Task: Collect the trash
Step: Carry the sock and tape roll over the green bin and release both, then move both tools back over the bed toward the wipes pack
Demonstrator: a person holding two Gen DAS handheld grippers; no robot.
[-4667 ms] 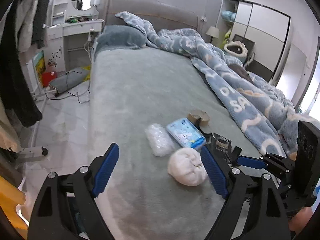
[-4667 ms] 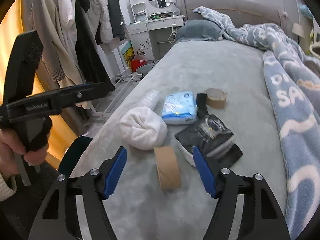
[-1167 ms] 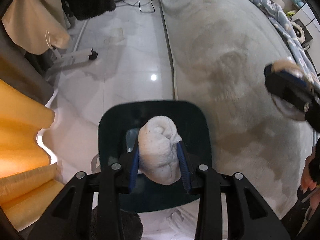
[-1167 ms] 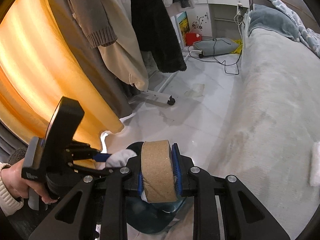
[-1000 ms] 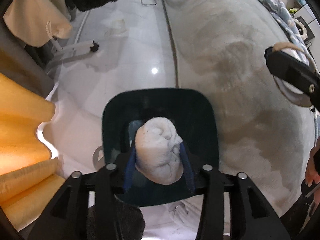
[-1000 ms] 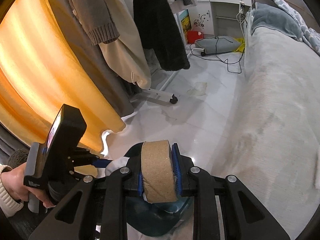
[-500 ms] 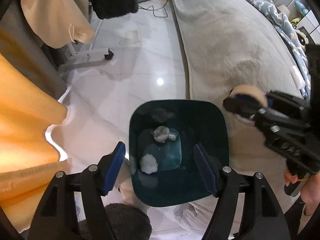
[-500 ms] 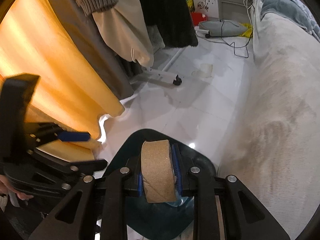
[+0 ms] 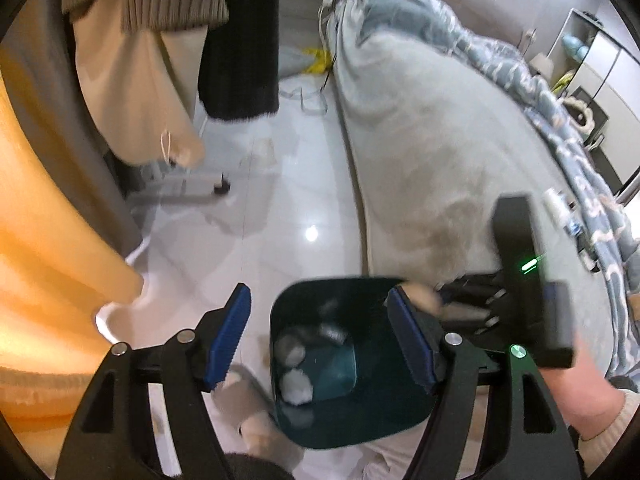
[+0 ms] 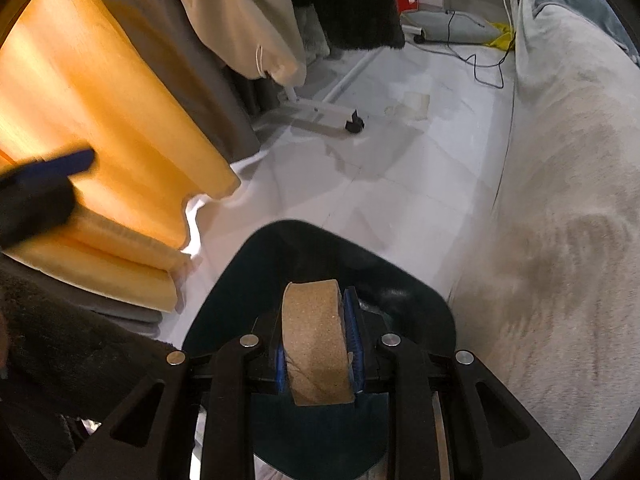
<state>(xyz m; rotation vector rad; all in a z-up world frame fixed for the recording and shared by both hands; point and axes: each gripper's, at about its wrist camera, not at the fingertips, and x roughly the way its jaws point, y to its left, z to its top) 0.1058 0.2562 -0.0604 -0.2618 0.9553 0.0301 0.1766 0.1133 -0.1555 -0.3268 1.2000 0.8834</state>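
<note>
While one dark teal bin (image 9: 400, 412) fills the lower middle of both views, only the left wrist view looks down to its bottom, where several pale wads of trash (image 9: 296, 386) lie, blurred, too run together for a firm count. In that view the left gripper (image 9: 320, 340) has its two blue pads (image 9: 230, 332) spread wide apart over the bin's mouth, with nothing between them. At the right of that frame the right gripper (image 9: 516, 292) shows from the side with a hand (image 9: 584, 388) behind it. The right wrist view alone shows the single roll of brown tape (image 10: 314, 340), standing on edge in the lower middle, the right gripper (image 10: 316, 344) clamped on its flat sides above the bin (image 10: 416, 304). Orange curtains (image 10: 104, 120) fill the left of that frame, white floor tiles (image 10: 384, 168) the centre and the grey bed (image 10: 568, 168) the right.
</note>
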